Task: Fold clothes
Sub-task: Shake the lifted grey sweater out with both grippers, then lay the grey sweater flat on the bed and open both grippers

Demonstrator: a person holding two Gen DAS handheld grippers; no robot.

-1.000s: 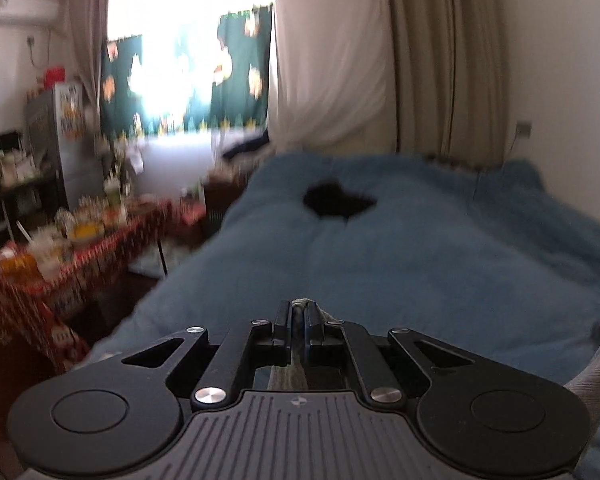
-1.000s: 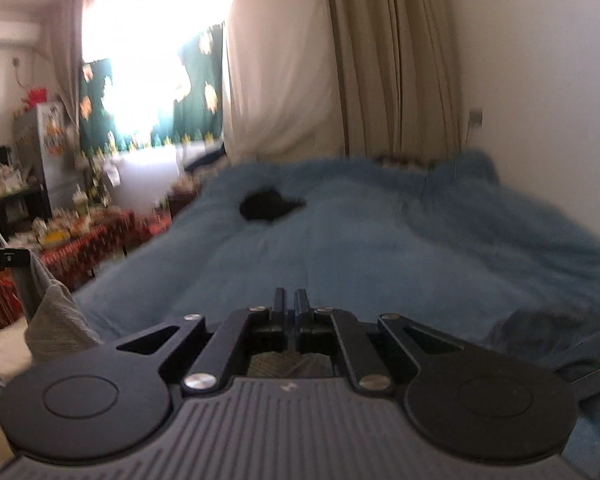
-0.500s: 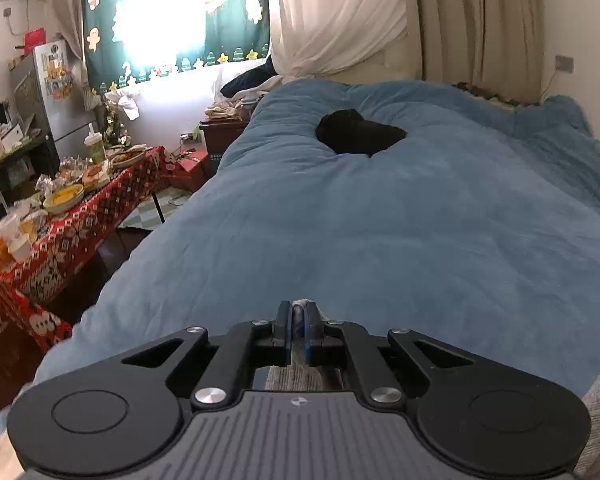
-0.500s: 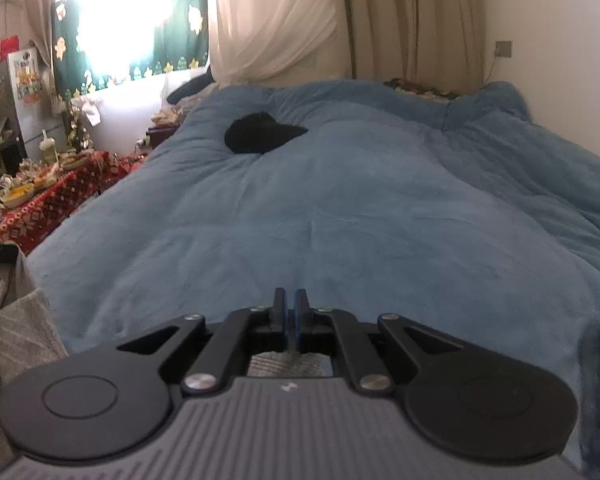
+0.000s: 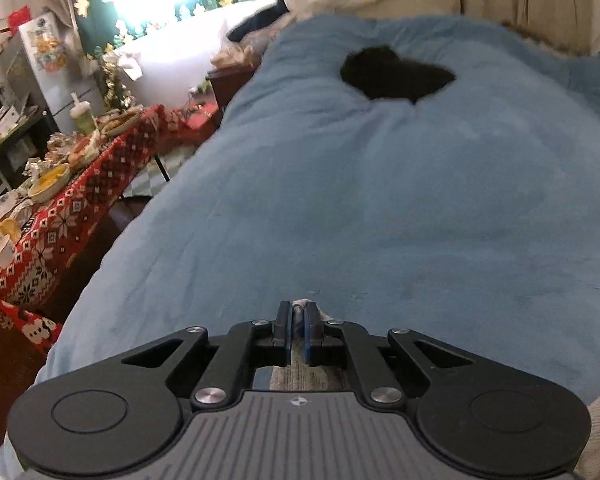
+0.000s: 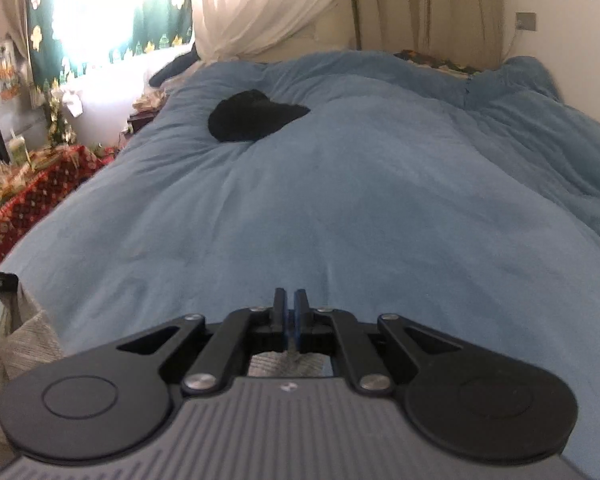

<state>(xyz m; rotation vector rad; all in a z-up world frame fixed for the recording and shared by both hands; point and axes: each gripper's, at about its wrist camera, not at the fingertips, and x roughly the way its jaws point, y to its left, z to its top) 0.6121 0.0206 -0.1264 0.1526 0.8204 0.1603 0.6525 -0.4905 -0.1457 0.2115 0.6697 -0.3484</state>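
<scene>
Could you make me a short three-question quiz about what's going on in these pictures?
1. True or false: the left gripper is shut on the grey knitted garment.
2. What colour is the blanket on the bed?
3. The black item lies: A) between the grippers, B) far up the bed, C) on the red-clothed table.

Key: 1 true; 2 blue; 3 B.

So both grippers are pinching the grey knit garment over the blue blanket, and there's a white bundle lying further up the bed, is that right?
Not quite: the bundle further up the bed is black, not white, as the right wrist view shows. The rest holds: the left gripper and right gripper each pinch the grey knit garment over the blue blanket.
</scene>
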